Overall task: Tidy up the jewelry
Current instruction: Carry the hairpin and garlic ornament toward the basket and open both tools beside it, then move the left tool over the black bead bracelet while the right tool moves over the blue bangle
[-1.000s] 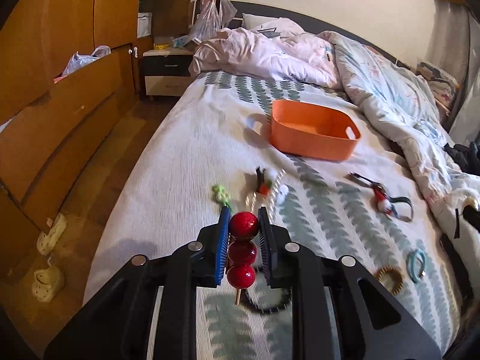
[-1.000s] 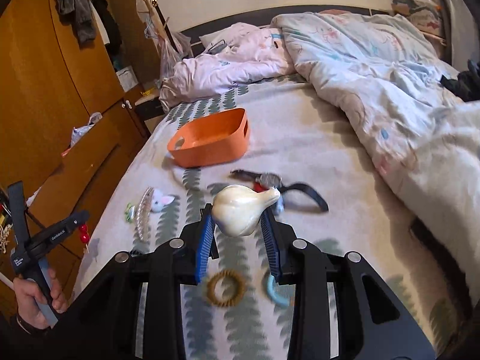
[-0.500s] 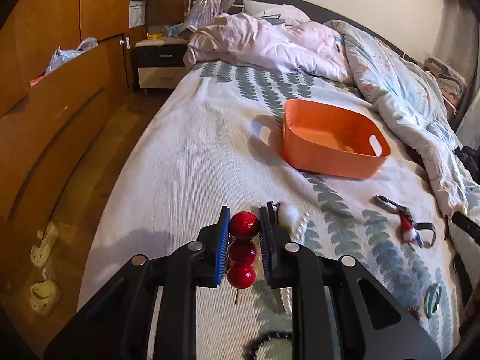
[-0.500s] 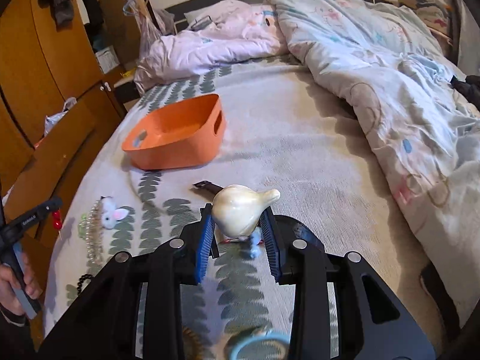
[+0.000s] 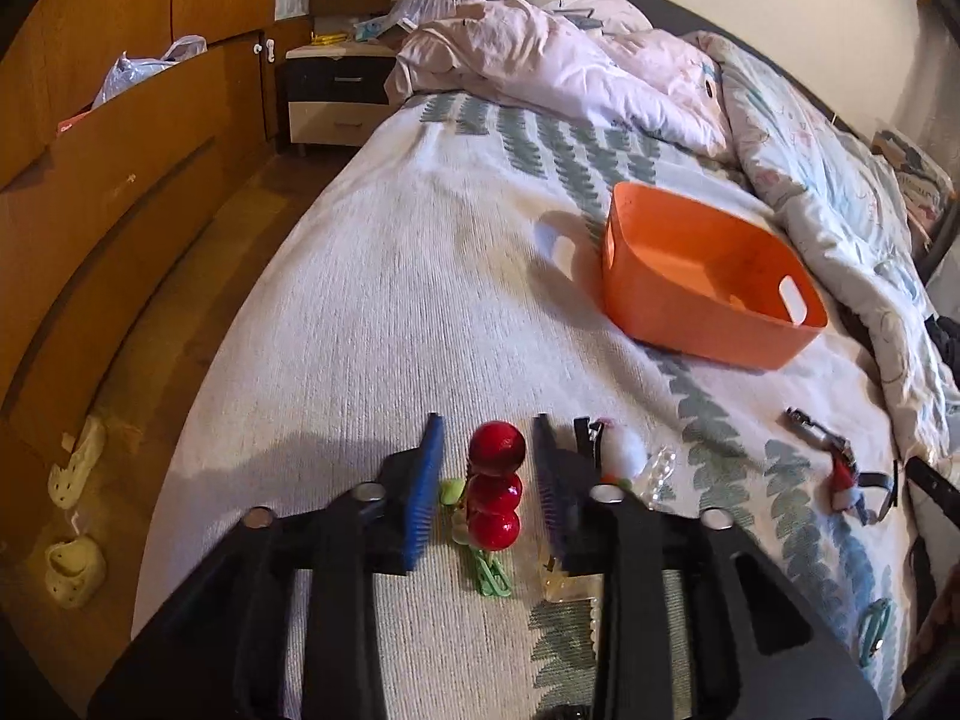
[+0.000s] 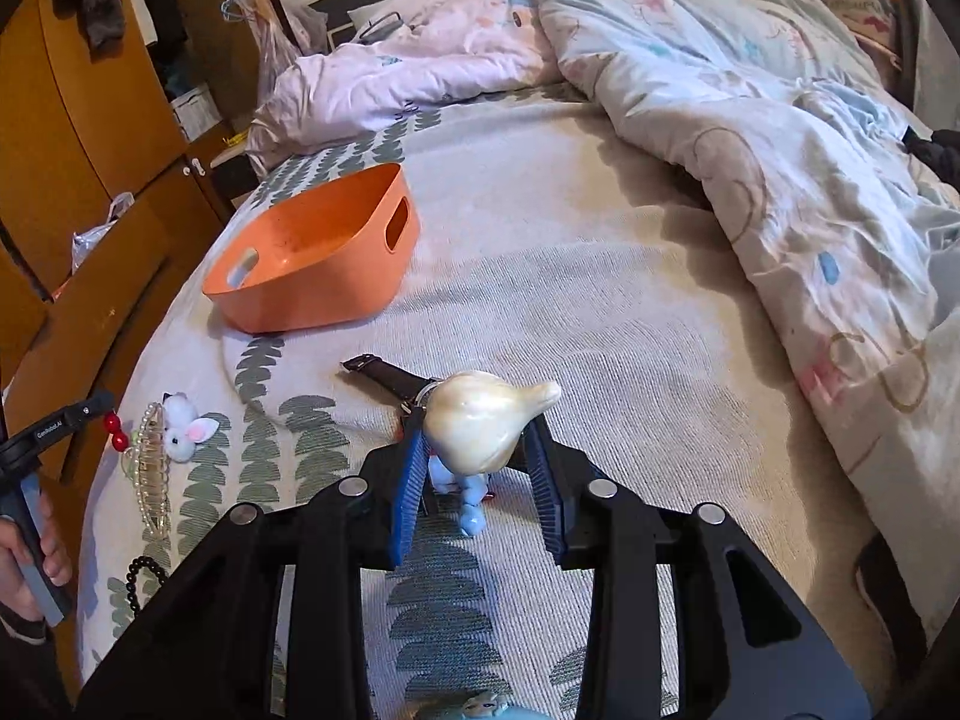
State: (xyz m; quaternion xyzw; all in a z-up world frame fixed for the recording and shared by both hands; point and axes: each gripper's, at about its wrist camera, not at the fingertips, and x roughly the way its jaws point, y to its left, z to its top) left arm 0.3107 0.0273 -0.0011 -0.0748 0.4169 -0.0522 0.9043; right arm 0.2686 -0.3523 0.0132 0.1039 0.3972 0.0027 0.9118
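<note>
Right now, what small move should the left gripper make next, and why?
Probably close again on the red bead pin: the jaws of the left gripper are opening with gaps on both sides of it, and the empty orange basket sits further ahead to the right, not underneath.

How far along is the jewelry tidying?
Nothing looks done: the orange basket looks empty. In hand: red bead pick between the left tool's opening jaws; pearly clip in the right tool, also opening. Remaining: watch, bunny clip, pearl claw clip on the bed.
</note>
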